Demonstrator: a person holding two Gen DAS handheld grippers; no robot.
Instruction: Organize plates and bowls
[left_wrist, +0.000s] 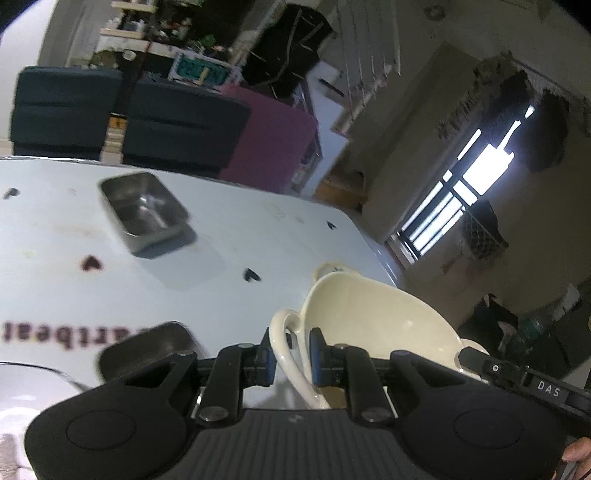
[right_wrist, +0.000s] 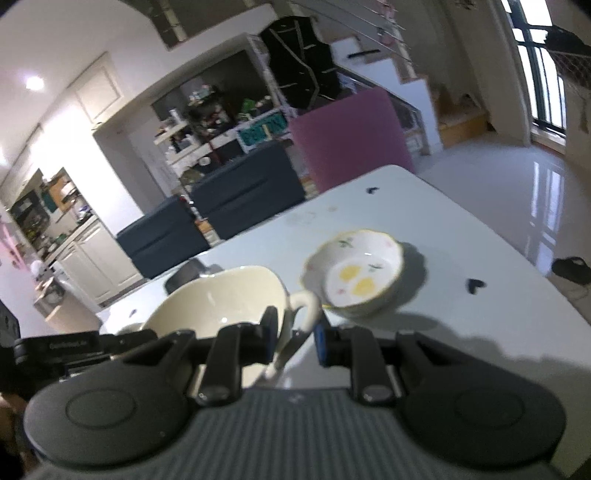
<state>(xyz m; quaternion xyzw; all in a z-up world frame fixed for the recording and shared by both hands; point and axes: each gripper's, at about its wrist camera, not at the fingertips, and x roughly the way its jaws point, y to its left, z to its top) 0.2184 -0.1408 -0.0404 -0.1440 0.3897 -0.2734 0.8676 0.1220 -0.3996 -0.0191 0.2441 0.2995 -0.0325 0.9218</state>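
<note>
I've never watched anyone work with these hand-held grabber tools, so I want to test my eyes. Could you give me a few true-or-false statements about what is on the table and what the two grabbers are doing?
1. Both grippers hold the same cream ceramic bowl with loop handles. True: the left gripper clamps one handle, the right gripper the other.
2. The small flowered dish with a gold rim is held in the right gripper. False: it sits on the pale blue table, untouched.
3. A rectangular steel tray lies on the table. True.
4. The steel tray is full of food. False: it looks empty.
5. The flowered dish is stacked inside the cream bowl. False: it stands apart, beside it.
</note>
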